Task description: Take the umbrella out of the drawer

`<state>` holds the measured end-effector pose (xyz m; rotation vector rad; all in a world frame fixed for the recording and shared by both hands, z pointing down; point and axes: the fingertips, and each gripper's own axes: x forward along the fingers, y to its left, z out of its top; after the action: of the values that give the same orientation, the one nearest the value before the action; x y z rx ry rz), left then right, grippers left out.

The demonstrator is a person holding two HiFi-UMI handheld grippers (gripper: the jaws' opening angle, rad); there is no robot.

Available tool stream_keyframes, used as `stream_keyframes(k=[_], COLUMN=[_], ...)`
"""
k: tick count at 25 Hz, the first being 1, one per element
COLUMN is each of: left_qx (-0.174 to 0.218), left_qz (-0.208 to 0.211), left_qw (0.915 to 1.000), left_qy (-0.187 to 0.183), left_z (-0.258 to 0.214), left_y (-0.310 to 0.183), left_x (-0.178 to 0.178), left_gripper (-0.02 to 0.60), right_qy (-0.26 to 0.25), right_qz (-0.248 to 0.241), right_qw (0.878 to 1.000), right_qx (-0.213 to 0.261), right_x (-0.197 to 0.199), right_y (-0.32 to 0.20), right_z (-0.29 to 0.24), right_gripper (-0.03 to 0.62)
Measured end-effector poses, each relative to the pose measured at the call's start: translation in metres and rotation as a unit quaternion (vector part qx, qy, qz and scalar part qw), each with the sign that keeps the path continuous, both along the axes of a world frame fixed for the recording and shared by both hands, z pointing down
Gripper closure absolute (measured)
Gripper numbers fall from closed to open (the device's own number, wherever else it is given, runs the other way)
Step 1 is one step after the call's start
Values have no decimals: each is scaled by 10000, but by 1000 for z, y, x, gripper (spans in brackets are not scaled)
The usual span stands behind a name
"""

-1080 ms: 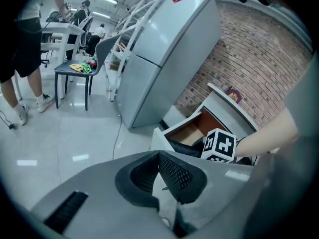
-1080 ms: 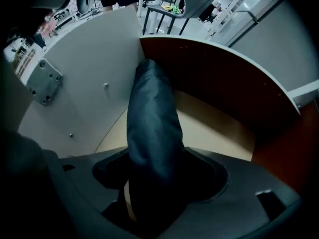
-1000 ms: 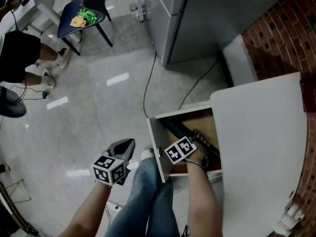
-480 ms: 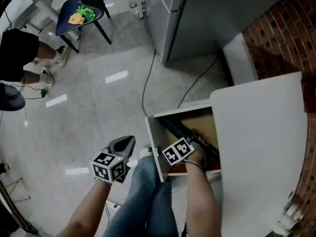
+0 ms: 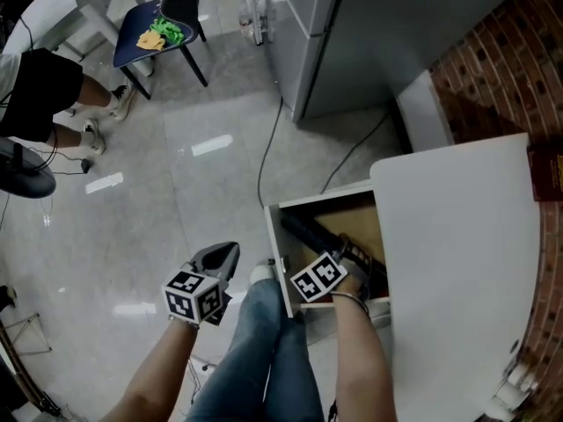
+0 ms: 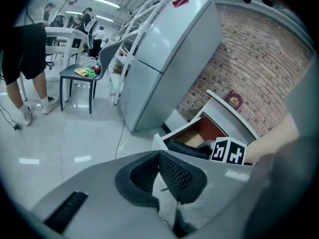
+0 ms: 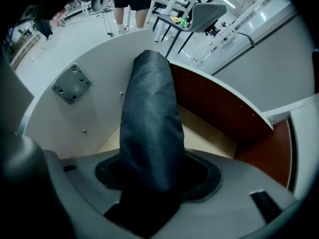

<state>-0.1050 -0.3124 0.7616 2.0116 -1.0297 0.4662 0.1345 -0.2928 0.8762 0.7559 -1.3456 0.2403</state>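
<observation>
The folded black umbrella (image 5: 307, 230) lies slanted in the open white drawer (image 5: 276, 246) beside the person's legs. In the right gripper view the umbrella (image 7: 149, 118) runs up between the jaws toward the drawer's front panel. My right gripper (image 5: 345, 255) reaches down into the drawer; its jaws have just been closing and now clamp the umbrella (image 6: 185, 149). My left gripper (image 5: 219, 260) hangs over the floor left of the drawer, shut, with nothing between its pads (image 6: 175, 172).
A white cabinet top (image 5: 457, 271) covers the drawer's right side, with a red booklet (image 5: 546, 170) on it. Behind stand a grey fridge (image 5: 352, 33) and a brick wall (image 5: 501, 60). A cable (image 5: 264, 161) trails over the floor. A chair (image 5: 163, 29) and a standing person (image 5: 40, 86) are at far left.
The right gripper has closed on the umbrella and risen a little inside the drawer. The left gripper has lifted slightly and stays beside the knees.
</observation>
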Motion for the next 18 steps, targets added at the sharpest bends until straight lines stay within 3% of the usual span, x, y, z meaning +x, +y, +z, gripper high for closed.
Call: stream_keyframes(k=[18], left_qx=[214], left_qz=[-415], left_qw=[9989], left_qy=[36], left_z=[-55], left_y=[13], left_x=[-7], left_gripper=[583], right_qy=[-988], right_qz=[-269], right_qw=[9937], right_qx=[464], right_x=[-45], right_y=[13], right_z=[-62], right_gripper=[347])
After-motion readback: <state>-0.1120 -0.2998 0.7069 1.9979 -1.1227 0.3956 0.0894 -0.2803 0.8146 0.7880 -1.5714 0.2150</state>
